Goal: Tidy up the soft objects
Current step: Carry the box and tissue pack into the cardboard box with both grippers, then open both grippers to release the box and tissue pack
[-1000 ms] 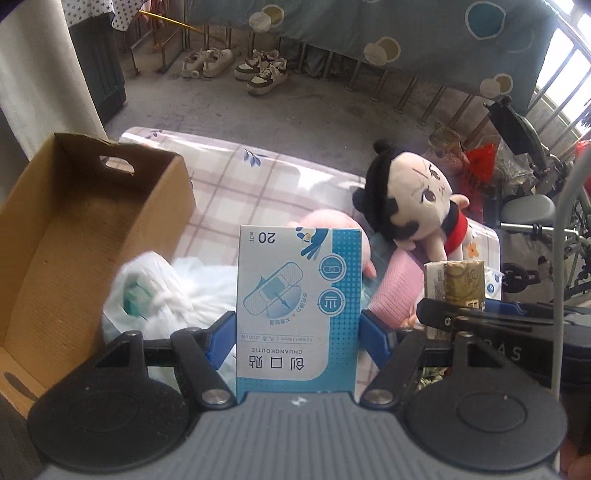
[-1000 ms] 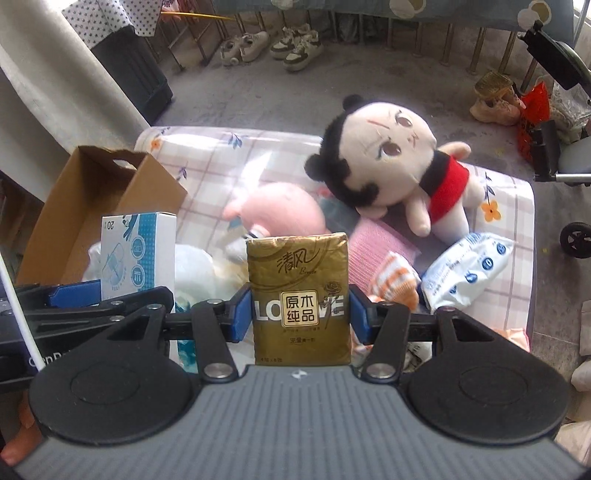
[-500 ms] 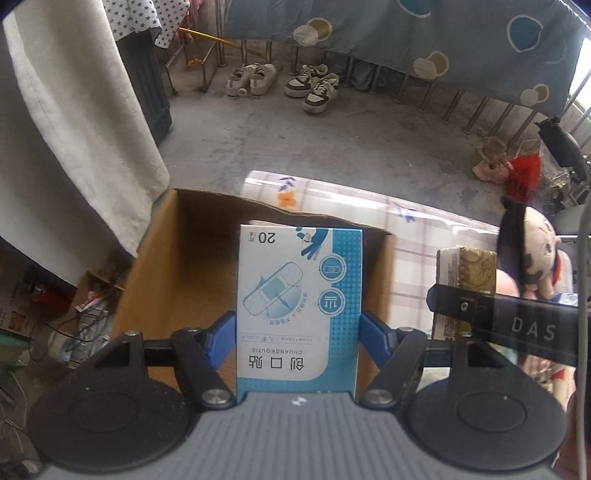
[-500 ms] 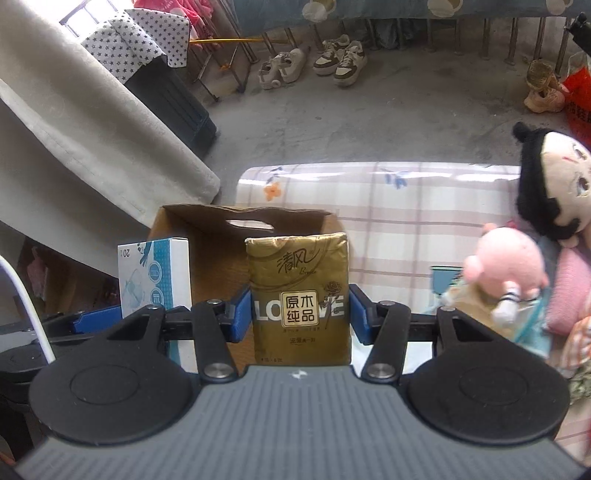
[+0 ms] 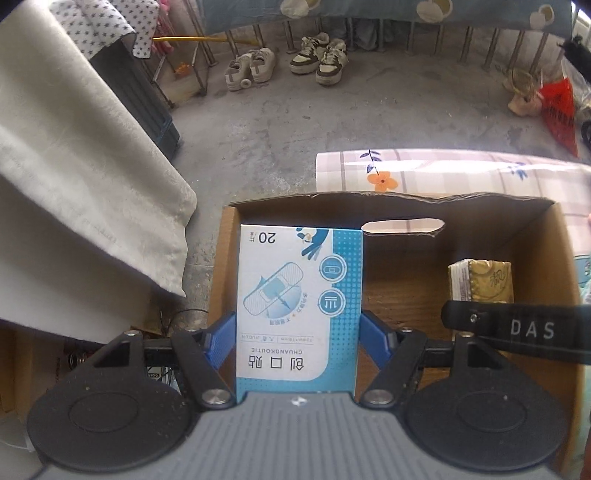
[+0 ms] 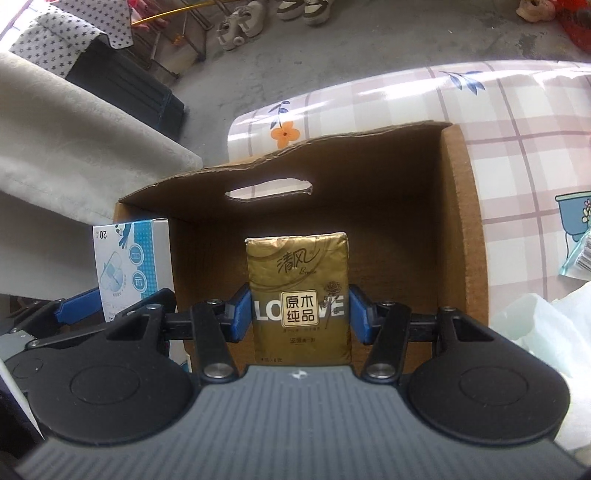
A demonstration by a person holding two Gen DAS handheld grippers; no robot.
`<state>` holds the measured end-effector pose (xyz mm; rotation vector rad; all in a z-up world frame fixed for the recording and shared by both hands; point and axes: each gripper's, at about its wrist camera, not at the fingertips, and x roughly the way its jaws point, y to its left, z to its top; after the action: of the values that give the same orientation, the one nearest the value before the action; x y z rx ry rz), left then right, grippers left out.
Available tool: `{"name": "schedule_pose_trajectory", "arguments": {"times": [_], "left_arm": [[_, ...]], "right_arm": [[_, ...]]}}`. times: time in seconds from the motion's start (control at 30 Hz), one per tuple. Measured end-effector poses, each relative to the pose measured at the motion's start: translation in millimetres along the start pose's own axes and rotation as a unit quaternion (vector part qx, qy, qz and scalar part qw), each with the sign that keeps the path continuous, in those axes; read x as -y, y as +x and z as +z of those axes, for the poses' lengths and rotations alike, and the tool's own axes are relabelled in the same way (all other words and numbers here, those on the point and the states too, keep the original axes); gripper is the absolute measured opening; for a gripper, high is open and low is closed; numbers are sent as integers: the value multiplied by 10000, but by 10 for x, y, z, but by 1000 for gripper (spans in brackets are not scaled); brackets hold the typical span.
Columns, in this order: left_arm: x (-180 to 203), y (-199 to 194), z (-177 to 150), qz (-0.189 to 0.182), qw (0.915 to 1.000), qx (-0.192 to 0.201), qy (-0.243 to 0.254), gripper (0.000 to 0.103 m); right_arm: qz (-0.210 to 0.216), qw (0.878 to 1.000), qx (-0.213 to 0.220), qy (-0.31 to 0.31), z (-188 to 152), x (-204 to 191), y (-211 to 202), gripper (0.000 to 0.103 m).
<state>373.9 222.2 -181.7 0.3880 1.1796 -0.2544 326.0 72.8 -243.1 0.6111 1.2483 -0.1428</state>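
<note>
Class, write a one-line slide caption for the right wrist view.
Right gripper holds a gold tissue pack over the open cardboard box.

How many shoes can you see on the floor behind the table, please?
4: a pale pair to the left and a brown-and-cream pair right beside it, near the railing. Others may be hidden out of frame.

Ahead of your fingers lies a grey concrete floor (image 5: 258, 147), sunlit. Far ahead, two pairs of sneakers (image 5: 288, 62) sit below a metal railing (image 5: 461, 48) hung with blue cloth (image 5: 369, 11). Left of your fingers hangs a white curtain (image 5: 74, 177).
</note>
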Motion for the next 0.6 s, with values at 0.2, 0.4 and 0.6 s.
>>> {"name": "schedule_pose_trajectory", "arguments": {"times": [0.2,0.4,0.6], "left_arm": [[23,346,96,-71,9998,-136,155,79],[1,431,100,-84,9998,-54,192,82],[-45,366,92,-164,9997,-98,138,82]], "right_arm": [[-23,9996,46,267,58,100,345,52],[-41,9993,-29,381,45,111,572,52],[25,9988,-177,466,68,71,764,52]]}}
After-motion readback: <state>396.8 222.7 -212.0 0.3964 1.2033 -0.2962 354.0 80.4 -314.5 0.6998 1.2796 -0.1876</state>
